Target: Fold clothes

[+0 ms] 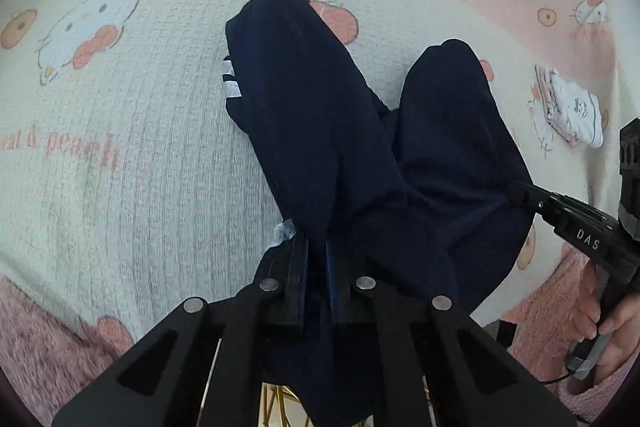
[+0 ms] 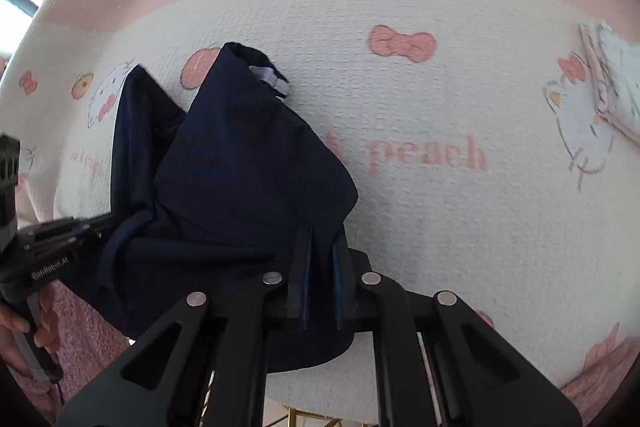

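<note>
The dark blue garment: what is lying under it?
Under the dark blue garment lies the cream and pink cat-print blanket, visible all around it. The part of the blanket directly beneath the cloth is covered, so anything there cannot be seen.

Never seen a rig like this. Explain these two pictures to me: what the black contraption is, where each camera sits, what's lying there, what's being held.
No robot here: a person holds a handheld two-finger gripper in each hand, and each gripper carries a fisheye camera looking forward along its fingers. One picture comes from the left gripper, the other from the right gripper; each also shows the other tool at its edge. Both are shut on a dark navy garment, pinching its near edge. It lies bunched on a cream and pink cartoon-cat blanket. A small folded white cloth lies off to the right.
</note>
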The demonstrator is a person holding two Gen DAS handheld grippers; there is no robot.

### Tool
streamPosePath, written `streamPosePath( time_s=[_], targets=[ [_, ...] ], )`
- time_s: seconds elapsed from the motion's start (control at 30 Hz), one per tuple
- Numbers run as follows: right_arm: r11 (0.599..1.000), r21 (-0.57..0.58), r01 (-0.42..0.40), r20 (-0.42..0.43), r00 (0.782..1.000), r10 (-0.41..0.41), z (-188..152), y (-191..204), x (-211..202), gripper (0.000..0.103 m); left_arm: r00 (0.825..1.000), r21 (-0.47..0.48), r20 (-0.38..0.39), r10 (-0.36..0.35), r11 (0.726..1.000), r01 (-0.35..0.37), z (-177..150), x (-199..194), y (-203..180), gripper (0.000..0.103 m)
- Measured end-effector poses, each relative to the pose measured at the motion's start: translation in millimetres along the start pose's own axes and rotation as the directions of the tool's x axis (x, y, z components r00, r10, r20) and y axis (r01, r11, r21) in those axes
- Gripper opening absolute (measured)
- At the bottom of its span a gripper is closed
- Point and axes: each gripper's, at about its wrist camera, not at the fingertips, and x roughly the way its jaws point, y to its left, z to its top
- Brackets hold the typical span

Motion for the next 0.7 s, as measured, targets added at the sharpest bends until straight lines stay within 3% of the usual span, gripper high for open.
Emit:
streamPosePath(
  time_s=[0.13, 0.2, 0.3, 0.37, 0.4, 0.43, 0.5, 0.6, 0.7],
  targets=[
    [0.998, 0.013, 0.066, -0.022, 0.998, -0.066, -20.9, -23.3, -22.5, 0.008, 0.999, -0.042, -0.045, -0.028, 0.999, 0.026, -30.6, -6.4, 3.5, 0.008],
    [0.996, 0.016, 0.088, -0.051, 0.995, -0.087, -29.2, -32.3, -29.6, 0.008, 0.994, -0.075, -0.069, -0.087, 0.994, 0.081, -40.7, -11.0, 9.6, 0.009],
    [0.992, 0.055, 0.118, -0.095, 0.989, -0.112, -33.5, -41.1, -33.9, 0.019, 0.992, -0.109, -0.059, -0.109, 0.989, 0.102, -38.5, -26.1, 21.7, 0.014],
    [0.990, 0.079, 0.116, -0.061, 0.992, -0.111, -27.3, -42.5, -44.7, 0.028, 0.997, -0.124, 0.011, -0.081, 0.989, 0.081, -27.7, -42.8, 30.5, 0.023],
    [0.990, 0.091, 0.111, -0.034, 0.994, -0.108, -23.2, -43.4, -51.3, 0.033, 0.996, -0.132, 0.033, -0.078, 0.988, 0.081, -20.3, -48.2, 34.3, 0.036],
    [0.989, 0.103, 0.103, -0.003, 0.995, -0.104, -18.1, -43.4, -57.0, 0.041, 0.996, -0.136, 0.046, -0.072, 0.988, 0.078, -12.5, -50.7, 36.7, 0.038],
    [0.990, 0.105, 0.092, 0.050, 0.994, -0.097, -4.5, -38.5, -60.9, 0.047, 0.998, -0.115, 0.058, -0.033, 0.993, 0.039, 5.4, -48.6, 37.5, 0.038],
    [0.992, -0.007, 0.123, 0.016, 0.992, -0.123, 18.3, -12.1, -37.6, 0.049, 0.997, -0.085, 0.076, 0.016, 0.996, -0.010, 34.8, -38.3, 38.0, 0.038],
    [0.990, -0.070, 0.121, 0.012, 0.993, -0.120, 32.7, 8.1, -15.4, 0.049, 0.996, -0.098, 0.087, 0.003, 0.995, 0.006, 64.5, -22.3, 52.9, 0.038]
  ],
)
